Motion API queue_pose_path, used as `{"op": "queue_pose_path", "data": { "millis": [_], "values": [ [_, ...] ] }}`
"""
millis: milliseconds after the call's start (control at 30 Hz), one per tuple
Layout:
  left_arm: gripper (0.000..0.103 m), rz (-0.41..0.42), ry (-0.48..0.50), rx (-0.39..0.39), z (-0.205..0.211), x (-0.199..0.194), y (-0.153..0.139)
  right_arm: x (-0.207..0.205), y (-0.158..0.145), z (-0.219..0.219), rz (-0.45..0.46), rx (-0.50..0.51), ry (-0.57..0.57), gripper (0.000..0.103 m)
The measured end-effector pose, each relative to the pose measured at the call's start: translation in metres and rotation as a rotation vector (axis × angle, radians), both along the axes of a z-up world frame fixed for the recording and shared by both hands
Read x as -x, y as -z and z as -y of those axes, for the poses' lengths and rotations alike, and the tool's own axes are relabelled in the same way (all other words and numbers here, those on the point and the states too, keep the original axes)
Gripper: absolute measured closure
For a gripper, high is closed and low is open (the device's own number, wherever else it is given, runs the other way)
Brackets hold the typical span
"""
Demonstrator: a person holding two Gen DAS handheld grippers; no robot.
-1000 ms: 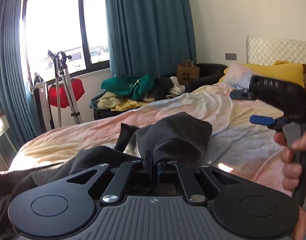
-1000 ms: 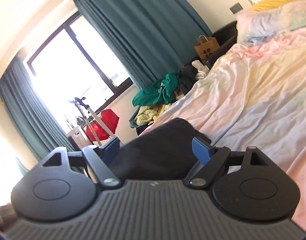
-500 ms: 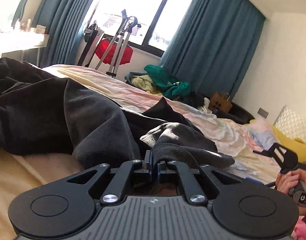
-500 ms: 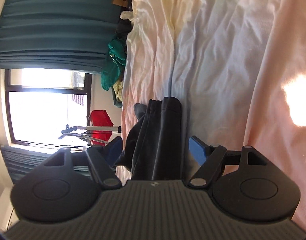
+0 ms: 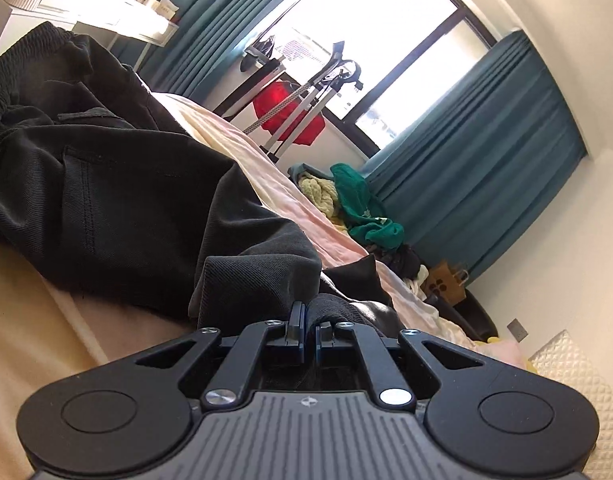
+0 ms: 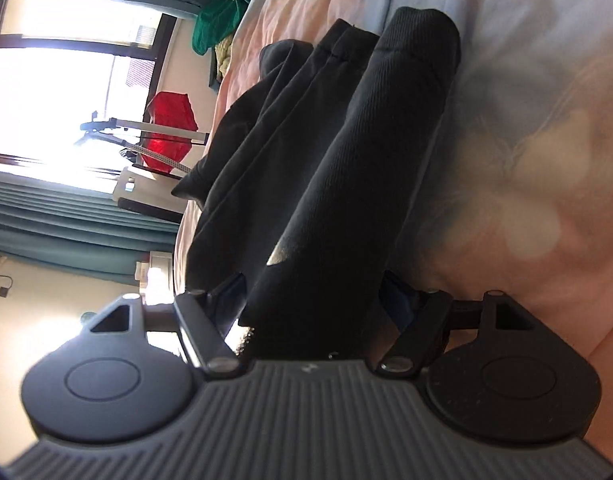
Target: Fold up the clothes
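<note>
Dark trousers (image 5: pixel 118 196) pinched, apparently.

Blown-out daylight from the window (image 5: pixel 370 52) backlights both fisheye-curved views; the bedsheet (image 6: pixel 526 184) nearby is blurred.

Black twill trousers (image 5: pixel 118 184) sprawled on bed, elastic waistband at far end, leg end bunched, partly folded over.

A: Free room?
B: Bare bed sheet (image 6: pixel 518 128) right of the black trousers (image 6: pixel 346 168); bare strip (image 5: pixel 30 320) in front too.
A: Blockers?
B: Trousers bulk (image 5: pixel 106 184) fills the left. Clothes pile (image 5: pixel 346 204), red bag on a stand (image 5: pixel 290 116) beyond the bed edge.
</note>
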State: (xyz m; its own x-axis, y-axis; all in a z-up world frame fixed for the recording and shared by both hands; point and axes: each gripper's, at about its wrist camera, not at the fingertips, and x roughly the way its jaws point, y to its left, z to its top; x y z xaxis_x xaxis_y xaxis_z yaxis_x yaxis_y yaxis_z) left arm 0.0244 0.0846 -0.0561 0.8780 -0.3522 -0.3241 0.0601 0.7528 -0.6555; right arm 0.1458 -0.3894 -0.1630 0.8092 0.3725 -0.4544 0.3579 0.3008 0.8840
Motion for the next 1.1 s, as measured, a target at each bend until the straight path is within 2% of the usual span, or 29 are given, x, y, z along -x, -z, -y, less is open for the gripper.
{"op": "queue_pose_path", "data": {
  "millis": [67,100,167,233,267,367,533,633,667,833,900,967,1100],
  "values": [
    [0.098,0.001,0.004,0.002,0.000,-0.004,-0.001,0.000,-0.003,-0.001,0.021,-0.010,0.017,0.049],
    [0.098,0.004,0.012,-0.007,0.001,-0.004,-0.001,0.000,-0.006,0.000,0.026,-0.002,0.029,0.055],
    [0.098,0.016,0.028,-0.032,0.005,-0.001,-0.001,0.002,-0.013,0.002,0.031,0.018,0.052,0.074],
    [0.098,0.026,0.056,-0.061,0.012,0.002,-0.003,0.007,-0.021,0.004,0.025,0.060,0.078,0.086],
    [0.098,0.028,0.079,-0.073,0.017,0.005,-0.003,0.012,-0.027,0.007,0.032,0.083,0.108,0.088],
    [0.097,0.047,0.152,-0.121,0.040,0.018,-0.003,0.031,-0.047,0.020,0.074,0.153,0.211,0.090],
    [0.095,0.133,0.290,-0.288,0.089,0.040,-0.003,0.058,-0.083,0.058,0.196,0.219,0.347,0.090],
    [0.091,0.122,0.375,-0.298,0.118,0.049,0.006,0.067,-0.095,0.086,0.235,0.262,0.395,0.090],
    [0.091,0.118,0.396,-0.299,0.127,0.052,0.009,0.067,-0.098,0.096,0.234,0.290,0.402,0.090],
    [0.090,0.098,0.424,-0.353,0.157,0.057,0.029,0.076,-0.088,0.137,0.087,0.449,0.446,0.088],
    [0.090,0.078,0.428,-0.373,0.161,0.054,0.038,0.085,-0.072,0.152,0.007,0.440,0.503,0.088],
    [0.090,0.049,0.426,-0.374,0.160,0.049,0.044,0.093,-0.049,0.169,-0.057,0.340,0.549,0.087],
    [0.088,0.023,0.421,-0.357,0.153,0.040,0.045,0.110,-0.032,0.174,-0.064,0.210,0.574,0.087]
  ]
}}
